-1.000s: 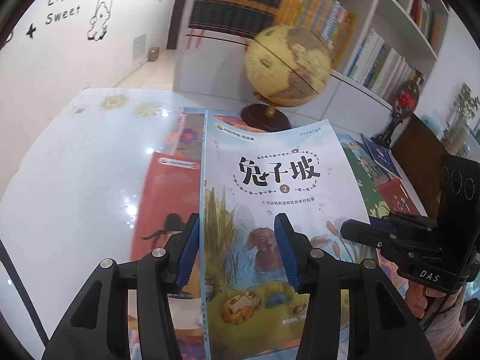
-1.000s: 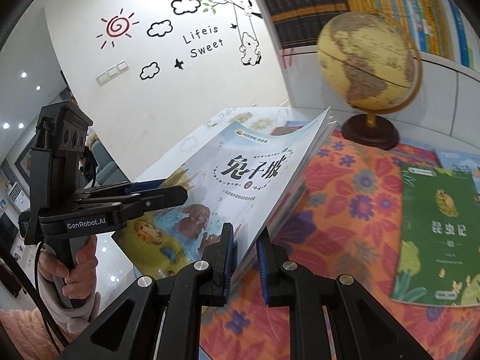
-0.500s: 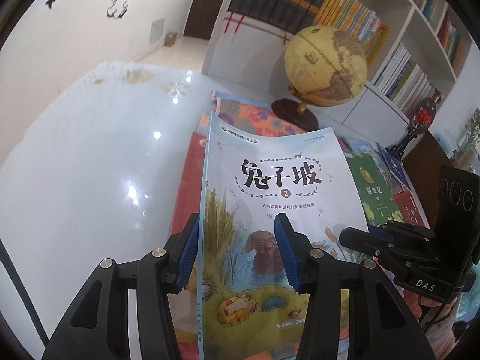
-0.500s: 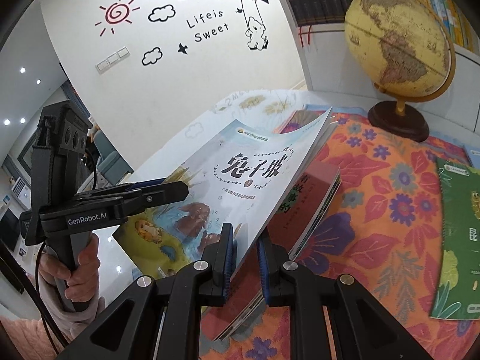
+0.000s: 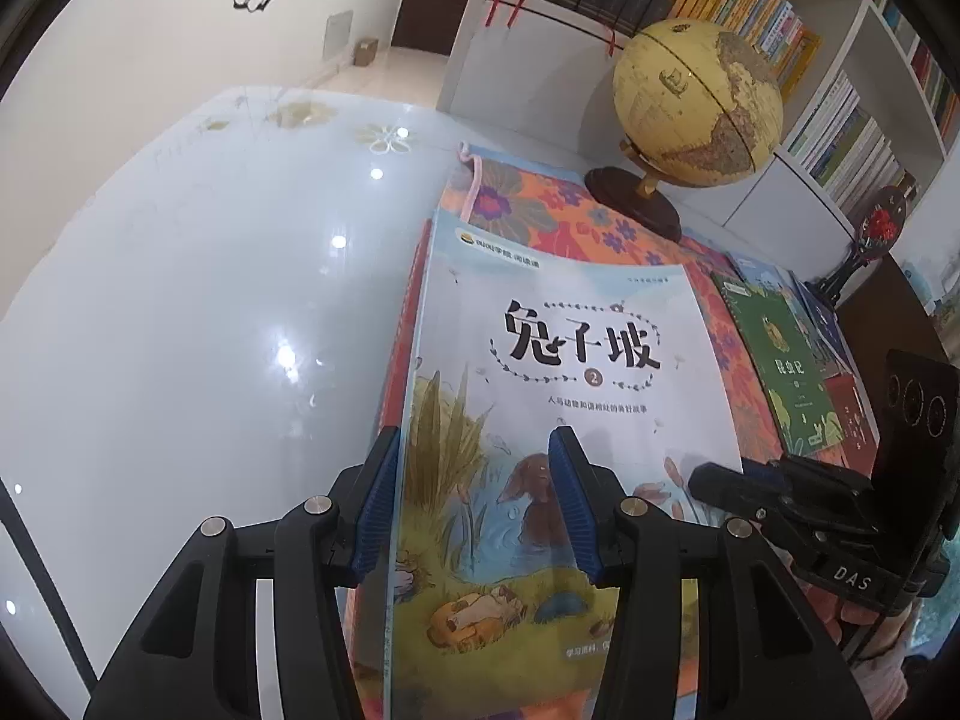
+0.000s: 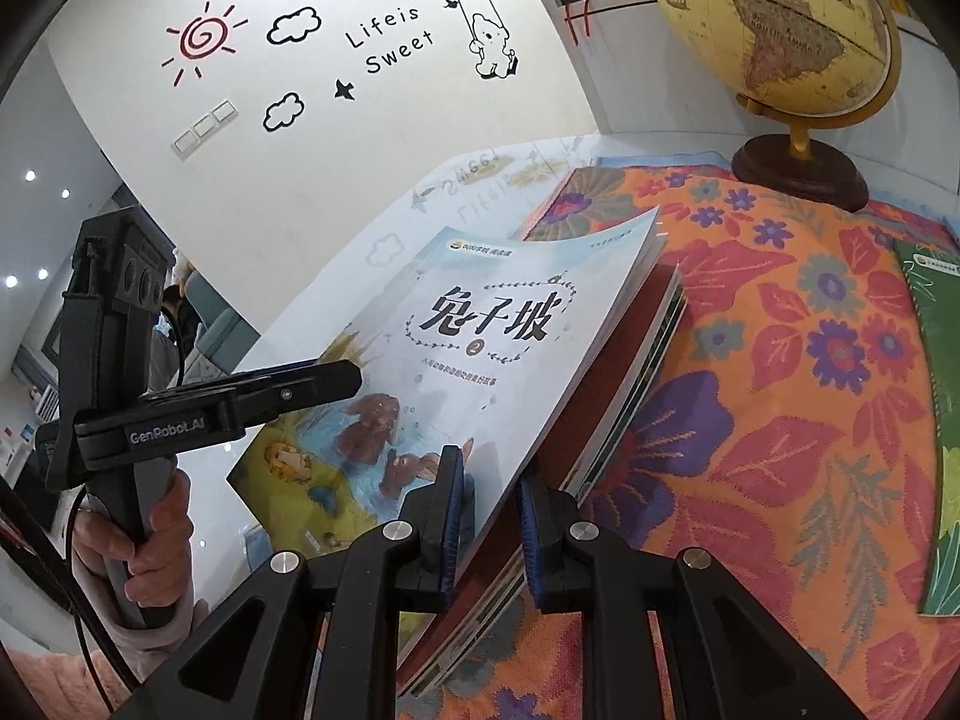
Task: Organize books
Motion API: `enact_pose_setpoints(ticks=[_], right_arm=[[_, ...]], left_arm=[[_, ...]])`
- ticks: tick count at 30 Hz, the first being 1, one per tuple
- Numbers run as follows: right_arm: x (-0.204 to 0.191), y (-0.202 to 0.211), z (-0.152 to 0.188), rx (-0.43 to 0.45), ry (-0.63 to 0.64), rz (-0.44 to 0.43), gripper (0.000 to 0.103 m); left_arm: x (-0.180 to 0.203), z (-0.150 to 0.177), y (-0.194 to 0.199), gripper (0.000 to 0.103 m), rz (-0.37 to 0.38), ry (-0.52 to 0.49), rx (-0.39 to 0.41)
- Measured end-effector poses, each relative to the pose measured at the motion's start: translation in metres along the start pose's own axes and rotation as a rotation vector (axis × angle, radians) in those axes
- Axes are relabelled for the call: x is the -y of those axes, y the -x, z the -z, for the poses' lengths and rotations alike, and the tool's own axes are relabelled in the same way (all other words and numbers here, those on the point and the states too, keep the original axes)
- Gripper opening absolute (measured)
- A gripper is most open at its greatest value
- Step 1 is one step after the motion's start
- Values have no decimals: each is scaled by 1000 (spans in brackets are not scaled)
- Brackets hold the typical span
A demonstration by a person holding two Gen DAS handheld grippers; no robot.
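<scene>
White glossy tabletop [image 5: 180,330] fills the left of my left-wrist view, with ceiling lights mirrored in it. On the wall behind it the decal [image 6: 390,39] reads "Lifeis Sweet", though my left camera cuts off all but "Sweet". My left claw [image 5: 473,441] has its blue pads set apart, with the spine edge of the picture book [image 5: 558,360] running between them. I cannot tell whether either pad presses on it. From my right camera that claw's side reads "GenRobot.AI", and the hand [image 6: 138,534] on its handle is partly cut off by the frame edge.

The picture book's pale cover carries the title "兔子坡" with a circled "2" under it; the line of small characters below and the yellow logo strip at the top are too fine to read. It hangs tilted, just over a stack of books [image 6: 636,360] with a red cover on top; whether it touches the stack I cannot make out. My right claw [image 6: 487,468] is clenched on the book's open page edge, one pad on the cover and one beneath. In my left-wrist view its body reads "DAS".

Further right an orange floral cloth [image 6: 780,360] covers the table, with a globe [image 5: 696,96] standing at its far edge. A green book [image 5: 780,372] titled "昆虫记" lies flat, and more books beyond it are mostly hidden. Spines on the bookshelf [image 5: 840,120] are blurred.
</scene>
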State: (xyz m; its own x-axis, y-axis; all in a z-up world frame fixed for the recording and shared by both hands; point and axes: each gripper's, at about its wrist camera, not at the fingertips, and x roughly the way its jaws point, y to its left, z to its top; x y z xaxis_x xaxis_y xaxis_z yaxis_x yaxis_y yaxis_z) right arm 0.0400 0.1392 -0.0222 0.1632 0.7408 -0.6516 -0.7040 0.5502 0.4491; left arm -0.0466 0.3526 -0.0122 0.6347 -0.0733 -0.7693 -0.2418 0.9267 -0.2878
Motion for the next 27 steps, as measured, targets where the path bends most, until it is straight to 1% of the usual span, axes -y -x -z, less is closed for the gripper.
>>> enact_pose_setpoints(ticks=[2, 3, 6, 7, 9, 10, 12, 13, 14, 16, 19, 21, 24, 27], right_arm=[[0, 2, 3, 10, -6, -4, 17], [-1, 2, 3, 13, -3, -3, 17], [-3, 5, 5, 31, 7, 13, 20], [-5, 7, 5, 38, 11, 23, 20], [-8, 13, 4, 62, 24, 72, 22], [-9, 15, 4, 70, 28, 93, 23], [-11, 21, 3, 95, 45, 163, 25], [-11, 23, 3, 108, 48, 179, 30], [-10, 26, 2, 113, 44, 191, 38], [-7, 33, 1, 125, 27, 199, 43], [-6, 46, 1, 144, 38, 203, 43], [-3, 57, 4, 136, 35, 183, 43], [7, 75, 11, 130, 11, 169, 43], [20, 98, 22, 152, 14, 178, 44]], left_arm=[[0, -1, -1, 46, -4, 1, 2], [0, -2, 0, 49, -9, 3, 5], [-3, -1, 7, 49, -74, 1, 54], [-5, -1, 10, 49, -83, 3, 70], [-8, -2, 16, 49, -93, 16, 106], [-10, -3, 22, 49, -102, 21, 137], [-11, -4, 27, 50, -134, 15, 178], [-11, -5, 29, 50, -158, 14, 191], [-11, -5, 30, 50, -167, 23, 193], [-14, -6, 30, 50, -156, 60, 176], [-10, -3, 34, 50, -126, 93, 160], [-2, 1, 37, 50, -121, 89, 155], [19, 4, 39, 50, -130, 71, 139], [47, 5, 37, 50, -118, 71, 107]])
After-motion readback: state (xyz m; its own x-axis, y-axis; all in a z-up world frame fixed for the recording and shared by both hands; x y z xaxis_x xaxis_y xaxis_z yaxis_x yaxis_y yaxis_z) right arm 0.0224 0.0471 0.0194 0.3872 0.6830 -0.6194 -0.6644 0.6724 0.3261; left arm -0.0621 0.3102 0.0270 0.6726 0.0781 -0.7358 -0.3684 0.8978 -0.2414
